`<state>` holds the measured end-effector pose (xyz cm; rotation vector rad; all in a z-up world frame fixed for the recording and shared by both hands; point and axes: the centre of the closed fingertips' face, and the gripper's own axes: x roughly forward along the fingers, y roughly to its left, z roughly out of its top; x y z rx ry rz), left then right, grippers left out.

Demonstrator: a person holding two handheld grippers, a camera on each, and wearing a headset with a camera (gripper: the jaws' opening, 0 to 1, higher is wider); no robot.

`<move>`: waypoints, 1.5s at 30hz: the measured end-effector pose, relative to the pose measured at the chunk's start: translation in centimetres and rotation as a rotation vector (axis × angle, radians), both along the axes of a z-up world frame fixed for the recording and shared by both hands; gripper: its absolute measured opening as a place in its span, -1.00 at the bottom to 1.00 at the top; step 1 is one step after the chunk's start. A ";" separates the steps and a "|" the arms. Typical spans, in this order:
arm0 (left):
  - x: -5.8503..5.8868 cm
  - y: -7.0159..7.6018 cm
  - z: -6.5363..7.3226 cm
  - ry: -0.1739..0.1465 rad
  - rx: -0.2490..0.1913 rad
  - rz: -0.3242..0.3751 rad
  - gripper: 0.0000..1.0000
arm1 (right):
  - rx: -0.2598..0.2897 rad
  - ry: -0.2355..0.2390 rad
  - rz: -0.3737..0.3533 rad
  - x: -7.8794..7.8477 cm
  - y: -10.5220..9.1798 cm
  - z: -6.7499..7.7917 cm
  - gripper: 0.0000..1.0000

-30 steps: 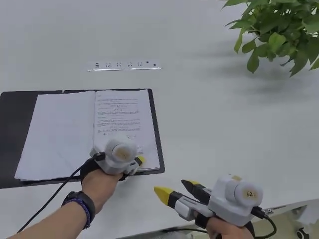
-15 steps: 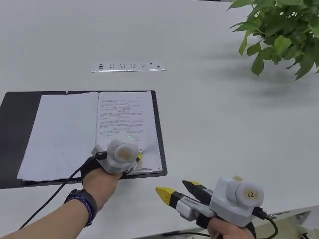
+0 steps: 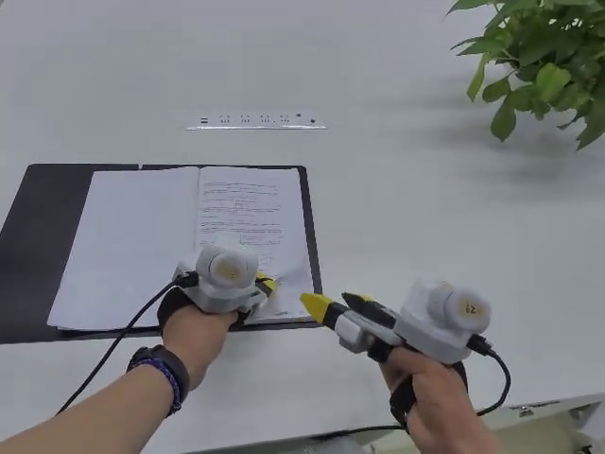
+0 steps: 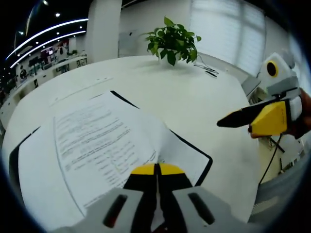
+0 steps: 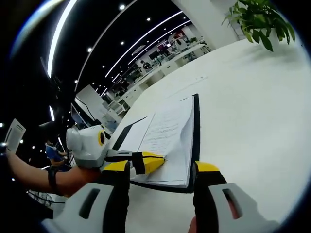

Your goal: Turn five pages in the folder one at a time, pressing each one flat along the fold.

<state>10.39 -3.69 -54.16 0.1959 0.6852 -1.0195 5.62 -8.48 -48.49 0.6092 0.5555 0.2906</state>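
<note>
I am at the start of a page turn. My left gripper point(image 3: 267, 284) has its jaws pinched together on the right-hand page point(image 3: 248, 213) near its bottom edge, and in the left gripper view the sheet bows up toward the tips. The folder point(image 3: 24, 236) lies open on the white table point(image 3: 425, 189), in front of me and to my left. My right gripper point(image 3: 331, 303) hangs with its jaws wide apart, holding nothing, just beside the folder's lower right corner. Next, I judge, I must lift this sheet and carry it leftward over the fold without dragging a second one along. After that I should run a gripper down the fold to press it flat. How many pages are already turned I cannot tell.
</note>
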 end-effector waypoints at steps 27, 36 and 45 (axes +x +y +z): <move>0.8 2.0 3.5 0.035 -0.112 0.065 -0.95 | 0.232 0.013 0.015 6.4 3.5 -1.2 -0.64; -1.1 4.1 3.1 0.082 -0.089 0.084 -0.46 | 0.268 0.018 -0.017 6.0 3.6 -1.2 -1.00; -2.3 8.2 3.5 0.058 -0.023 0.104 -0.24 | 0.291 0.013 -0.049 5.9 3.8 -0.6 -1.00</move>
